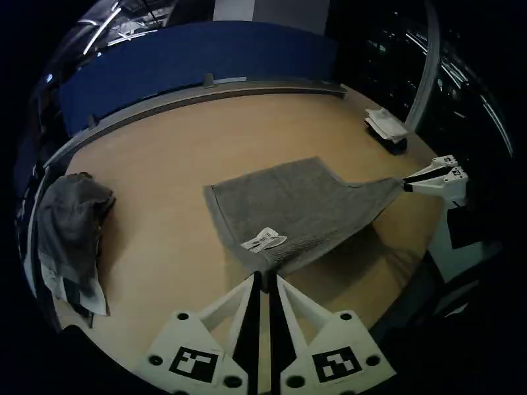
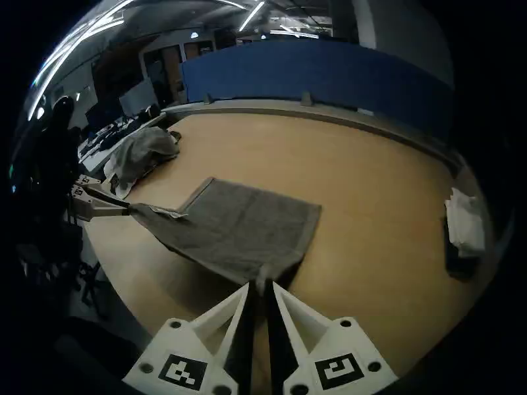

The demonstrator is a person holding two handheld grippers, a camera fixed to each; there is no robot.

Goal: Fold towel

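A grey towel (image 1: pixel 296 204) lies spread on the wooden table (image 1: pixel 171 151), with its near edge lifted off the surface. My left gripper (image 1: pixel 263 280) is shut on one near corner, next to a white label (image 1: pixel 263 239). In the left gripper view the right gripper (image 1: pixel 407 183) pinches the other near corner at the right. In the right gripper view the towel (image 2: pixel 244 227) stretches from my right gripper (image 2: pixel 261 282), shut on its corner, to the left gripper (image 2: pixel 128 209) at the left, which is shut on the opposite corner.
A crumpled grey cloth (image 1: pixel 72 227) lies at the table's left edge, the same grey cloth (image 2: pixel 141 153) far left in the right gripper view. Folded white cloths on a dark block (image 1: pixel 387 126) sit at the right edge. A blue partition (image 1: pixel 197 59) backs the table.
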